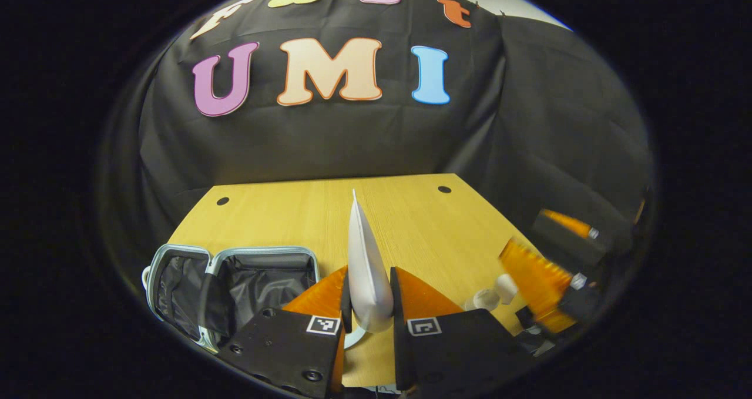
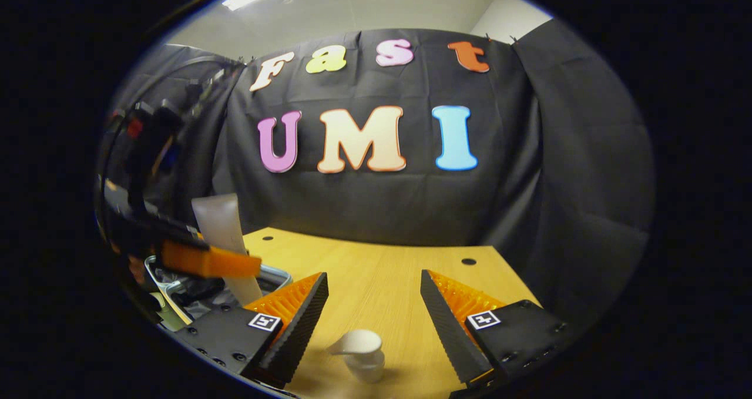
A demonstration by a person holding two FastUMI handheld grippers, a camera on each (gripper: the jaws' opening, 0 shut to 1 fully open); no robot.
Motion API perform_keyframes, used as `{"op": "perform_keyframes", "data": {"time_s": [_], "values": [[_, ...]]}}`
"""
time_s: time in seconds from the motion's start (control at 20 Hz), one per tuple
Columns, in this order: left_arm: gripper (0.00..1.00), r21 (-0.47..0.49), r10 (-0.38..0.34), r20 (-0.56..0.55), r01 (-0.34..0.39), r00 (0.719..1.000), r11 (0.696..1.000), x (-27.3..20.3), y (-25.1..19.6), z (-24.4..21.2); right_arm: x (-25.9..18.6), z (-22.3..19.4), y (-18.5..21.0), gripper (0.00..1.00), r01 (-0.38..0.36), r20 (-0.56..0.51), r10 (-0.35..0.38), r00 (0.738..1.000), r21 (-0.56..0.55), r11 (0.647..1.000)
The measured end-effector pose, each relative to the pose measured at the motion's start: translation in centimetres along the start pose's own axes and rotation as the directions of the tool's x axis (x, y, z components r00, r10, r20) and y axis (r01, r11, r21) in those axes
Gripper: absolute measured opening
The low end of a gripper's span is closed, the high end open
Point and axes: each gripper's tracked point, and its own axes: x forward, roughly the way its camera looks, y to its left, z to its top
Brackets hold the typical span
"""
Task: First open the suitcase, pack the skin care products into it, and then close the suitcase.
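The left gripper (image 1: 368,305) has both fingers pressed on a white tube (image 1: 365,264), held above the wooden table (image 1: 411,223) just right of the open suitcase (image 1: 235,287). The right gripper (image 2: 370,305) has its fingers spread apart, with a white pump bottle (image 2: 361,352) standing on the table between them, untouched

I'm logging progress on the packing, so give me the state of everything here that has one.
Suitcase: open, lying on the table.
Tube: gripped, held upright above the table.
Left gripper: shut on the tube.
Pump bottle: standing on the table, not gripped.
Right gripper: open, fingers either side of the pump bottle.
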Motion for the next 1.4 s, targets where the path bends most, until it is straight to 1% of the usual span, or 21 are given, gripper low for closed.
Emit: {"op": "perform_keyframes", "data": {"time_s": [0.2,0.4,0.45,0.5,0.55,0.6,0.65,0.7,0.75,0.8,0.9,1.1,1.3,1.4], "values": [[0.27,-0.015,0.024,0.004,-0.024,1.0,1.0,-1.4,2.0,1.0,0.7,-6.5,0.0,0.99,0.009,-0.107,-0.011,0.994,-0.02,1.0],[0.27,-0.015,0.064,0.0,-0.064,0.998,0.998,-2.3,4.4,0.6,1.2,-12.5,-0.5,0.99,0.018,-0.228,-0.025,0.973,-0.036,0.999],[0.3,-0.021,0.076,-0.005,-0.076,0.997,0.997,-2.6,4.9,0.5,1.3,-13.5,-0.4,0.99,0.018,-0.25,-0.026,0.968,-0.034,0.999],[0.27,-0.024,0.09,-0.01,-0.091,0.996,0.996,-2.8,5.6,0.2,1.7,-14.2,-0.5,0.85,0.015,-0.272,-0.023,0.962,-0.03,0.999],[0.27,-0.027,0.104,-0.012,-0.104,0.995,0.994,-3.1,6.3,0.0,1.5,-13.8,-0.3,0.71,0.013,-0.26,-0.02,0.965,-0.03,0.999],[0.31,-0.029,0.116,-0.017,-0.116,0.993,0.993,-3.2,6.9,-0.3,1.6,-14.2,0.1,0.58,-0.005,-0.293,-0.005,0.956,-0.035,0.999],[0.3,-0.03,0.13,-0.025,-0.131,0.991,0.991,-3.4,7.7,-0.6,1.8,-13.8,0.3,0.57,-0.011,-0.298,-0.002,0.954,-0.04,0.999],[0.27,-0.03,0.148,-0.037,-0.149,0.988,0.988,-3.4,8.7,-1.2,2.0,-12.9,0.3,0.58,-0.013,-0.286,0.001,0.958,-0.041,0.999],[0.3,-0.026,0.168,-0.055,-0.169,0.984,0.985,-3.5,9.7,-1.7,2.0,-12.1,0.3,0.58,-0.018,-0.277,0.007,0.961,-0.039,0.999],[0.27,-0.02,0.185,-0.075,-0.187,0.98,0.982,-3.4,10.8,-2.5,2.2,-11.0,0.5,0.58,-0.019,-0.265,0.009,0.964,-0.036,0.999],[0.27,-0.005,0.219,-0.124,-0.221,0.968,0.975,-2.9,13.1,-4.1,2.5,-8.6,1.1,0.58,-0.025,-0.235,0.019,0.972,-0.021,0.999],[0.27,0.012,0.269,-0.253,-0.275,0.929,0.961,-1.3,17.4,-8.9,2.4,-4.7,2.3,0.58,-0.032,-0.188,0.03,0.982,-0.004,0.999],[0.28,-0.004,0.263,-0.368,-0.284,0.892,0.959,0.4,19.5,-13.5,1.3,-2.4,2.9,0.56,-0.025,-0.167,0.028,0.986,0.023,0.999],[0.27,-0.001,0.258,-0.409,-0.284,0.875,0.959,1.3,20.2,-15.3,0.9,-1.6,3.1,0.58,-0.017,-0.164,0.023,0.986,0.043,0.999]]}}
